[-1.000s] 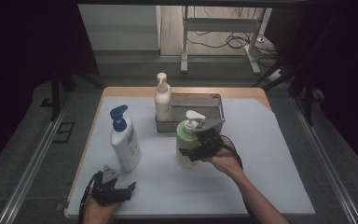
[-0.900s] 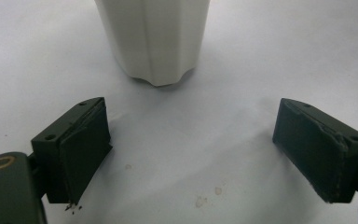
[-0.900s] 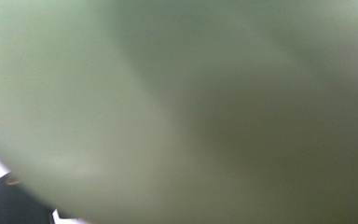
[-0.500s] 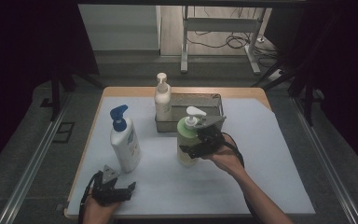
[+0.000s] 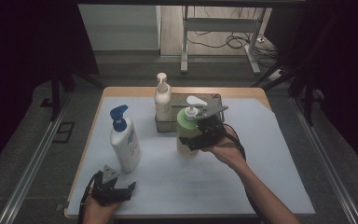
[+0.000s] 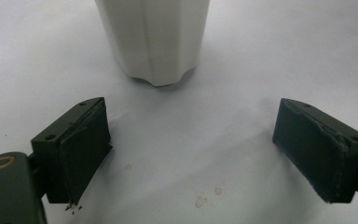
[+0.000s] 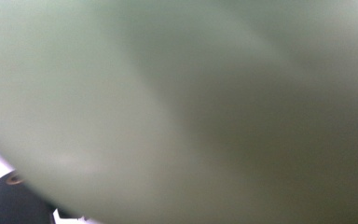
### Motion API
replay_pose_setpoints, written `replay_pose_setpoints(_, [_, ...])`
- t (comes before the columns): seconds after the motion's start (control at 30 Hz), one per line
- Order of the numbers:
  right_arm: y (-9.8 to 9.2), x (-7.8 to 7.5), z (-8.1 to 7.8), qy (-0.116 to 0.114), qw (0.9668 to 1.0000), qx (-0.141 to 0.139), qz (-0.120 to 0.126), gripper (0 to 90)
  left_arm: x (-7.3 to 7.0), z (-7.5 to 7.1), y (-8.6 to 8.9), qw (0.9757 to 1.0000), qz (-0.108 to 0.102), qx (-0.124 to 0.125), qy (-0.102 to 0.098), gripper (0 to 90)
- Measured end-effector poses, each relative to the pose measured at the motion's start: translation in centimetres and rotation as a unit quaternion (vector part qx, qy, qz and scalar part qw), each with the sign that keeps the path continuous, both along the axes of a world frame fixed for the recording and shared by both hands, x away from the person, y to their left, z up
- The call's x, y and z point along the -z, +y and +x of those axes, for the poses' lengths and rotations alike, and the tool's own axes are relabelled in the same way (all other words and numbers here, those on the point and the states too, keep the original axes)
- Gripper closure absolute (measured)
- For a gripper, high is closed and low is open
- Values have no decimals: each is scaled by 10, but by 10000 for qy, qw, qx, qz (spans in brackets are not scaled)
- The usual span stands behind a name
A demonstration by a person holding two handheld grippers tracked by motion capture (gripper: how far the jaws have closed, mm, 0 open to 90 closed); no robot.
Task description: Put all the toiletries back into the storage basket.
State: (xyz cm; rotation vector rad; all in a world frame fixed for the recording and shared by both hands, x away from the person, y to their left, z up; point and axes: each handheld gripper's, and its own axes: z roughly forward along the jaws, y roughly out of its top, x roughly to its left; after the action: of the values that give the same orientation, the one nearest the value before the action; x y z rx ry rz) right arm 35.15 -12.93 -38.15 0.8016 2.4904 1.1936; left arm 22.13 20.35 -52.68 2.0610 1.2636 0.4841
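My right gripper [image 5: 196, 134], grasping the green bottle [image 5: 186, 133], is lifting it higher than before, just before the tray [image 5: 219, 99]; the mat's [image 5: 270, 158] right half is lying free.

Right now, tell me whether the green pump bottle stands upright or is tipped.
Upright. In the high view the green pump bottle has its pump head straight above its body, with the right gripper closed around its side.

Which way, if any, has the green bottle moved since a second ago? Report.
Yes. The green bottle has risen: its pump head now stands higher against the tray behind it.
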Motion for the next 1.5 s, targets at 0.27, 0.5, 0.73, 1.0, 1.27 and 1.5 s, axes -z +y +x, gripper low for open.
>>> replay_pose_setpoints(0.27, [2,-16,5,-65,10000,55,49,122,0,0,0,10000,-11,-12,-5,106])
replay_pose_setpoints(0.5, [2,-27,11,-161,9997,152,54,123,0,0,0,10000,-10,-12,-4,106])
replay_pose_setpoints(0.73, [3,-39,25,-252,9990,355,51,123,0,0,0,10000,-4,-8,1,106])
replay_pose_setpoints(1.0, [5,-46,40,-366,9977,559,89,123,0,0,0,10000,-8,-11,0,106])
replay_pose_setpoints(1.27, [9,-47,54,-411,9964,738,120,123,0,0,0,10000,-9,-11,2,106])
replay_pose_setpoints(1.5, [13,-47,66,-453,9951,875,126,124,0,0,0,10000,-4,-11,1,106])
